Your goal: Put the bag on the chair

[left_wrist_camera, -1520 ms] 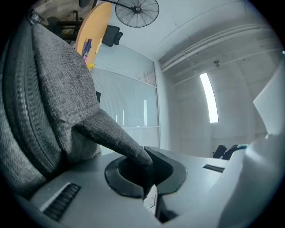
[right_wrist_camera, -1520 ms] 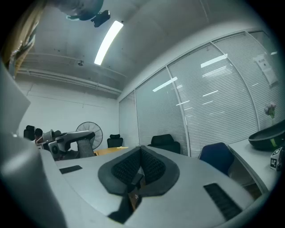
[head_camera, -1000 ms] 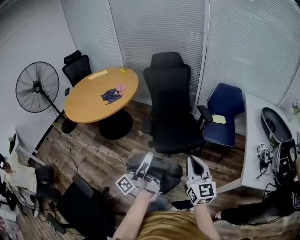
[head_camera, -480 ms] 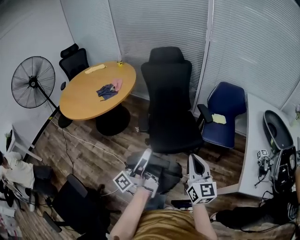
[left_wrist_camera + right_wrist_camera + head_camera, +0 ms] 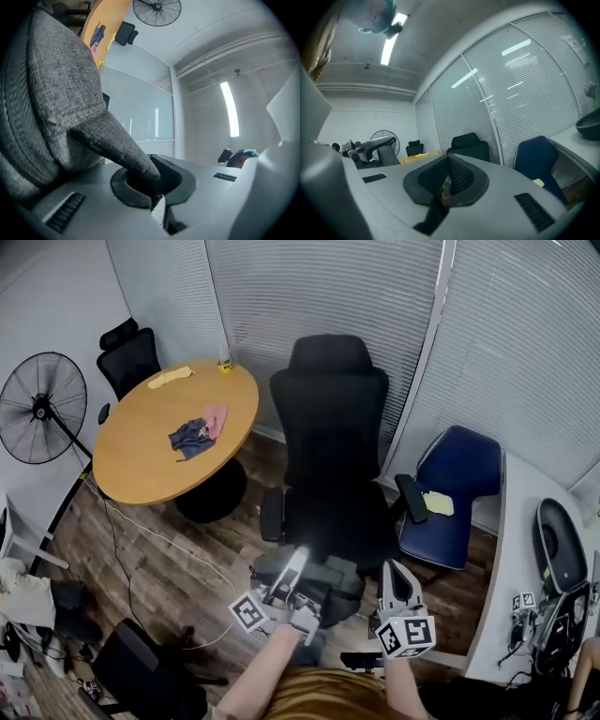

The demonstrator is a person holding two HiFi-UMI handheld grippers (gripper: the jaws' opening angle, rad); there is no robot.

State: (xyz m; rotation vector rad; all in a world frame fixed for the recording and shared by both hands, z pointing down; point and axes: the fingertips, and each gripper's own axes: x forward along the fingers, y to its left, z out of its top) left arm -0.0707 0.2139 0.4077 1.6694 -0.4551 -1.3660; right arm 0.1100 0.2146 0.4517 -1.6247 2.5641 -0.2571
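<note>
A dark grey fabric bag (image 5: 325,583) hangs low in front of me, just short of the seat of a tall black office chair (image 5: 335,454). My left gripper (image 5: 297,561) is shut on a strap of the bag. In the left gripper view the grey bag (image 5: 56,93) fills the left side, and its strap runs down into the left gripper (image 5: 151,190). To the right of the bag, my right gripper (image 5: 395,572) is shut with nothing in it. In the right gripper view the right gripper (image 5: 447,176) points toward the black chair (image 5: 469,143).
A round wooden table (image 5: 159,442) with small cloths (image 5: 198,431) stands at the left. A floor fan (image 5: 39,409) and another black chair (image 5: 126,349) are beside the table. A blue chair (image 5: 456,493) stands right of the black one. A white desk (image 5: 518,549) runs along the right.
The black chair has come nearer and more central in the head view. Both grippers and the bag have kept their places low in the view, the left still shut on the strap.
</note>
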